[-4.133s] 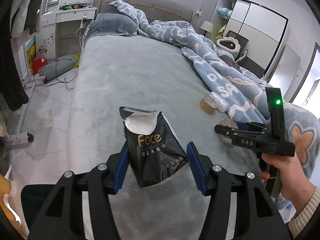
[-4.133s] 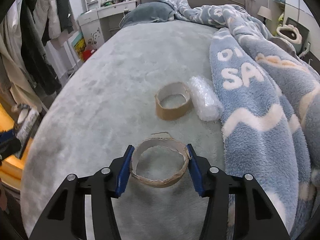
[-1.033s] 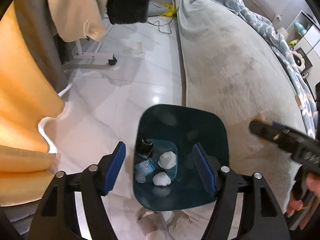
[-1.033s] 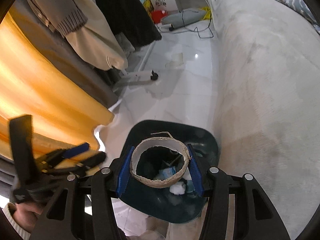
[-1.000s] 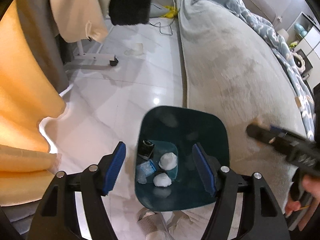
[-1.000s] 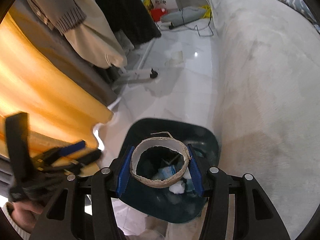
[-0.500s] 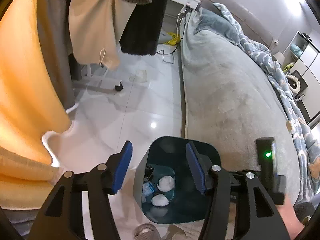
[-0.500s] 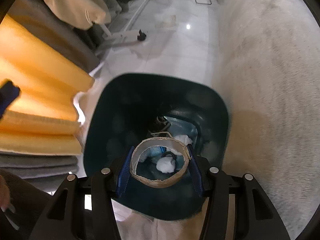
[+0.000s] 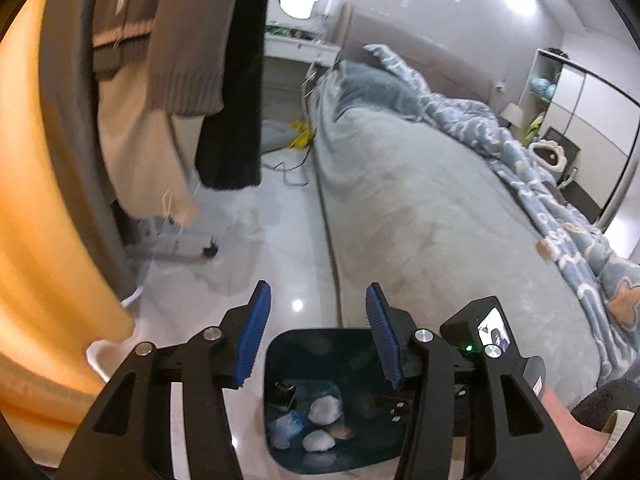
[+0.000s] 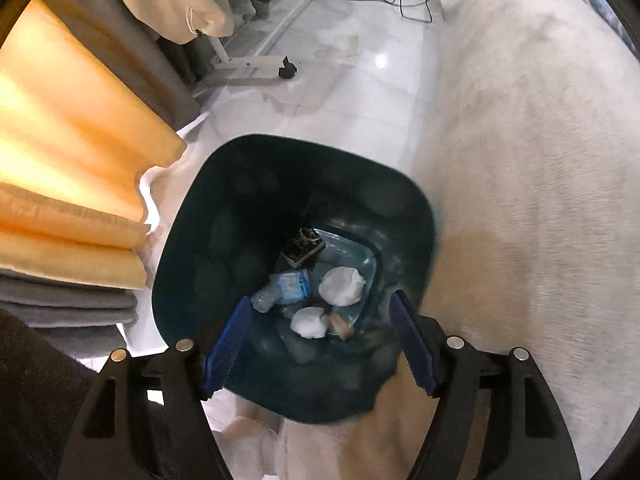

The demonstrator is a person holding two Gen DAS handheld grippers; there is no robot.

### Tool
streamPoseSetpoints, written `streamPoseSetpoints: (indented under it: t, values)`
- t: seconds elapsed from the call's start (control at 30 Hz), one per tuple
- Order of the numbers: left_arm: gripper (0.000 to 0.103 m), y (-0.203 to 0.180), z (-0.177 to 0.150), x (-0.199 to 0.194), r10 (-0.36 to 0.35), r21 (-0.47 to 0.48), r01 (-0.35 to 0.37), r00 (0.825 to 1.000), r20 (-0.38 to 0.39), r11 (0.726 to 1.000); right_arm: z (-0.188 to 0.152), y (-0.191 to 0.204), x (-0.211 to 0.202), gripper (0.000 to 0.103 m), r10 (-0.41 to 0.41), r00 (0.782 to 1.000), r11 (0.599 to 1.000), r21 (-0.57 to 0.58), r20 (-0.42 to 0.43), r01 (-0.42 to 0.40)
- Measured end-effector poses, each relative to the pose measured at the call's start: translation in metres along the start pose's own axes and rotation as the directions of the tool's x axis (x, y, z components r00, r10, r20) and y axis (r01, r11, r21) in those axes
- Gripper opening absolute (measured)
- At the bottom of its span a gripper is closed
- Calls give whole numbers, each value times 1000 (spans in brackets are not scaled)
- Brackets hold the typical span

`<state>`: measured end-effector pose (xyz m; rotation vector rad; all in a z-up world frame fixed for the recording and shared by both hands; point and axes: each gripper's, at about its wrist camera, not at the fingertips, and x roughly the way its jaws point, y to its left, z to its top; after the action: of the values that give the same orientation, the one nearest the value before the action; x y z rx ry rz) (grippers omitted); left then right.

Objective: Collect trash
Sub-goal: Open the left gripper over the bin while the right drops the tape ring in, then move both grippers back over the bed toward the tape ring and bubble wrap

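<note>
Grey bed (image 9: 420, 200) seen beside white tiled floor (image 10: 340, 92); blue patterned blanket (image 9: 532, 184) heaped along its far side, lettering too blurred to be read. Dark teal bin (image 10: 240, 208) stood on floor against bed edge. Inside it: crushed water bottle (image 10: 286, 287), label unreadable, two white paper wads (image 10: 342, 286), brown cardboard scrap (image 10: 340, 324), small dark packet (image 10: 302, 245). Right tongs (image 10: 318, 344) held over bin, jaws spreading, nothing between. Left tongs (image 9: 316, 338) closing, empty.

The right gripper (image 10: 320, 336) points down, jaws opening and empty; the left gripper (image 9: 316, 336) is closing, empty
</note>
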<state>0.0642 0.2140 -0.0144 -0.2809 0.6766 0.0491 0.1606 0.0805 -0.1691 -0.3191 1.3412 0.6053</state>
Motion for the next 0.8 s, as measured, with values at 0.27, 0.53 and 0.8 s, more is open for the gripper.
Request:
streamPoseSetpoints:
  t: [0.27, 0.53, 0.8]
  values:
    - [52, -27, 11, -3, -73, -19, 74, 996, 42, 997, -5, 1, -43, 79, 27, 991, 995, -96, 127, -15]
    - [52, -64, 17, -3, -96, 67, 90, 992, 80, 994, -12, -27, -87, 79, -13, 967, 997, -70, 253, 32]
    - [60, -96, 25, 8, -130, 114, 120, 987, 92, 986, -24, -80, -130, 80, -75, 930, 997, 34, 359, 67]
